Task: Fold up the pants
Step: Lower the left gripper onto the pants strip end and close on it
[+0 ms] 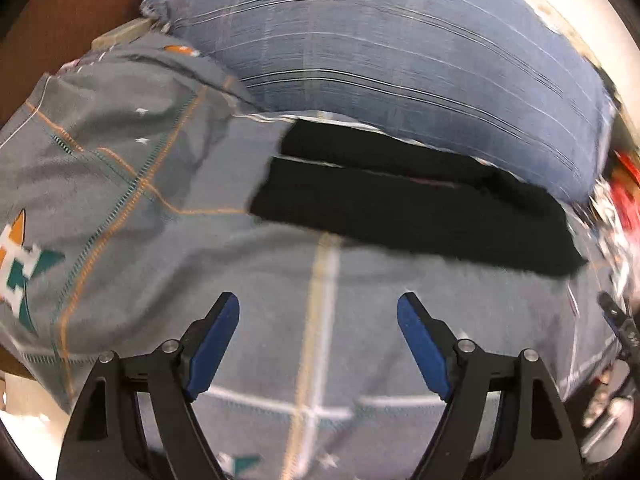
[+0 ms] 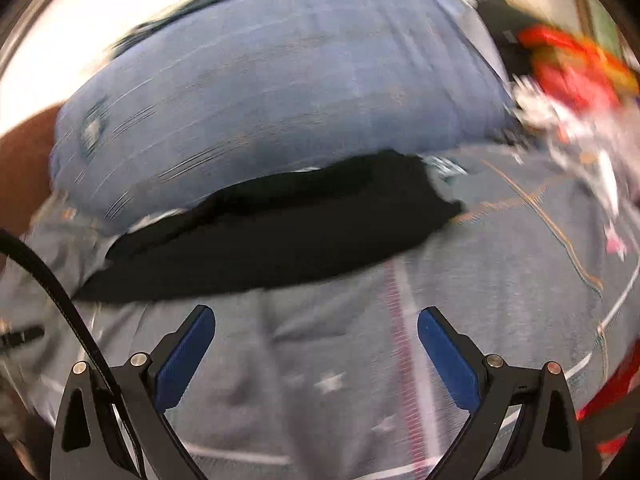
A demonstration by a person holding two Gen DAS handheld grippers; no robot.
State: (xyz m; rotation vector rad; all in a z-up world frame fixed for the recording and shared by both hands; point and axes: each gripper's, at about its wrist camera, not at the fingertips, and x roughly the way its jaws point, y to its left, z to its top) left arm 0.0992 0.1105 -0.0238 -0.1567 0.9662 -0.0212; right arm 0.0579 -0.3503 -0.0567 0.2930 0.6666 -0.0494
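Black pants (image 1: 416, 208) lie folded in a long flat bundle on a grey patterned bedsheet (image 1: 168, 240), just in front of a blue pillow. A fold line runs along their length. My left gripper (image 1: 318, 306) is open and empty, above the sheet a short way in front of the pants. In the right wrist view the pants (image 2: 276, 232) lie across the middle, blurred by motion. My right gripper (image 2: 316, 318) is open and empty, also just in front of the pants and apart from them.
A large blue pillow (image 1: 400, 60) lies right behind the pants; it also shows in the right wrist view (image 2: 272, 100). Red and white items (image 2: 568, 76) sit at the far right. A black cable (image 2: 60, 292) crosses the left side. Brown headboard (image 1: 72, 12) stands at the back left.
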